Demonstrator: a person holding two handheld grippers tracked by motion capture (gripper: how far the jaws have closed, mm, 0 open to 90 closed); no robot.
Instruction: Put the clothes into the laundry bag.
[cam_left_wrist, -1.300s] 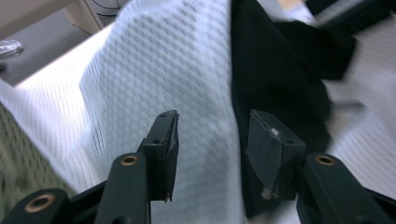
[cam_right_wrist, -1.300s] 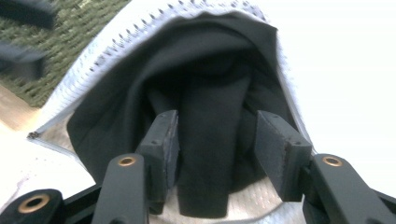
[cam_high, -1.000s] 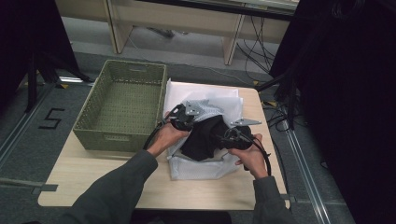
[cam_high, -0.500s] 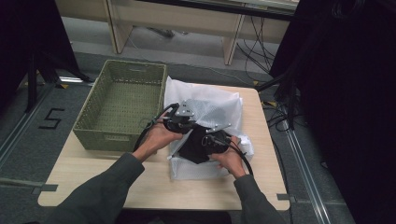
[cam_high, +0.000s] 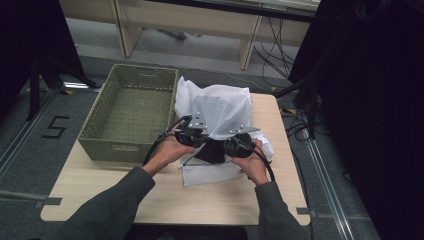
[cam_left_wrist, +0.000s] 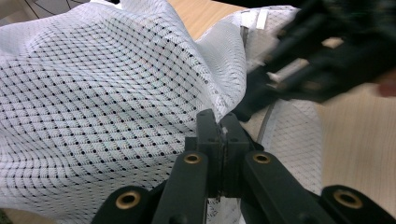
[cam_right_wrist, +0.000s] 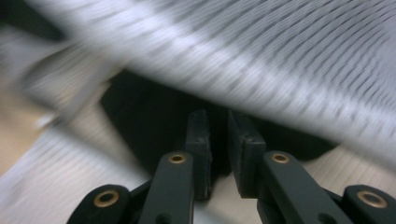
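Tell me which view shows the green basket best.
The high view: the green basket shows whole, standing at the table's left edge beside the white mesh bag. The left gripper view shows mesh held in the closed left gripper, and the blurred right gripper view shows mesh and dark cloth.

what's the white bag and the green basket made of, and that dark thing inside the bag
The white bag looks like fine synthetic mesh, matte: a regular grid of small holes shows through it. The green basket seems woven, perhaps paper cord or plastic wicker, given its even textured weave. The dark thing looks like soft black fabric, though it is too featureless to tell.
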